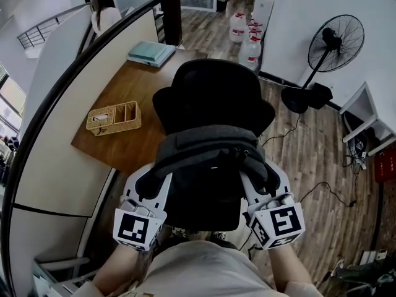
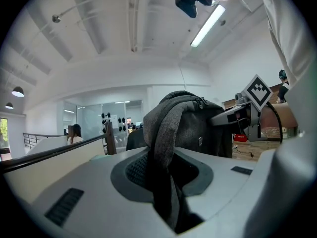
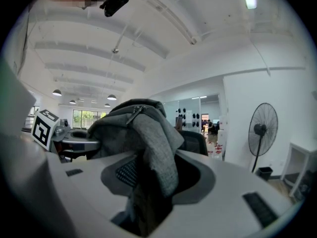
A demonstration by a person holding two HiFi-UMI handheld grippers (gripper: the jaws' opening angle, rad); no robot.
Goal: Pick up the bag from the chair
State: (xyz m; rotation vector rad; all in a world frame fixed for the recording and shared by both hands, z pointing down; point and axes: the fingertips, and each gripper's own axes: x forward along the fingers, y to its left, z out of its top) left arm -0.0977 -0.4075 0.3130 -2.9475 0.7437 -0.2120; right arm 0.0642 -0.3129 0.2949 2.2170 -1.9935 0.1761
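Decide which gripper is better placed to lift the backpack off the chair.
Neither alone: left gripper and right gripper each have jaws shut on a shoulder strap, either side of the backpack; lift with both.

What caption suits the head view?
Left gripper and right gripper hold a grey backpack by its straps at a black chair.

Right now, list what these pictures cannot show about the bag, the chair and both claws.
- Seat of the chair: head view, covered by the bag; whether the bag rests on it cannot be told.
- Tips of the left claw and right claw: head view, under the bag.
- Bottom of the bag: both gripper views, behind the claw bodies.
- Contents of the wicker basket: head view, too small.
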